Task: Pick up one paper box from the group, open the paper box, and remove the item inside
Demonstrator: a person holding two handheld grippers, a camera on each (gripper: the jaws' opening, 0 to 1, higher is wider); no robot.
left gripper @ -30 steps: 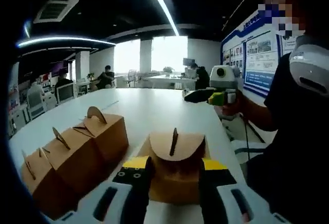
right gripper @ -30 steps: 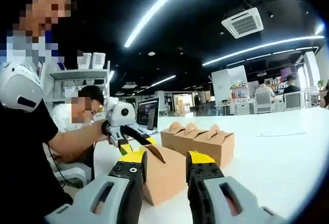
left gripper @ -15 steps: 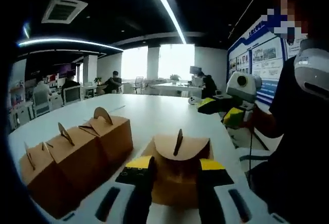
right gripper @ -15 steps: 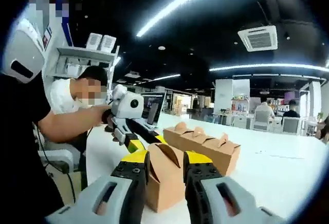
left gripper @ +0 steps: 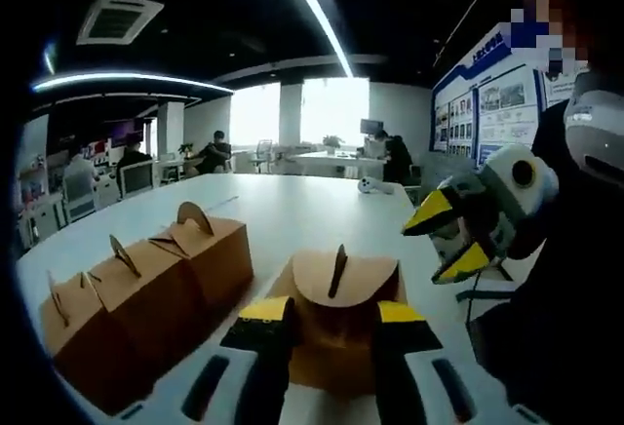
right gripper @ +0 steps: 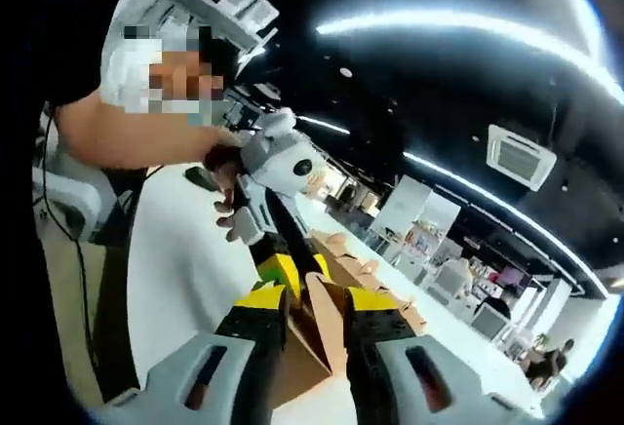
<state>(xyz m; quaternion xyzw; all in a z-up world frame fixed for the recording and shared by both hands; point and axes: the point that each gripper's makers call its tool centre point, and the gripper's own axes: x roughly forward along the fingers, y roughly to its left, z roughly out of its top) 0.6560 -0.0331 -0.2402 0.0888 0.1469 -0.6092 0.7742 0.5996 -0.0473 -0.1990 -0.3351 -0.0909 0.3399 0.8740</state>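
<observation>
Left gripper (left gripper: 322, 313): yellow-tipped fingers clamp brown paper gable box (left gripper: 336, 289), steadying it on white surface (left gripper: 292, 211) apart from brown box group (left gripper: 146, 289). Right gripper (right gripper: 312, 300): fingers narrow astride top flap, likely opening it.

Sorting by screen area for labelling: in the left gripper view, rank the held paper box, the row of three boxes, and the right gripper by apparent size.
1. Row of three boxes
2. Held paper box, nearest the camera, partly hidden
3. Right gripper
</observation>
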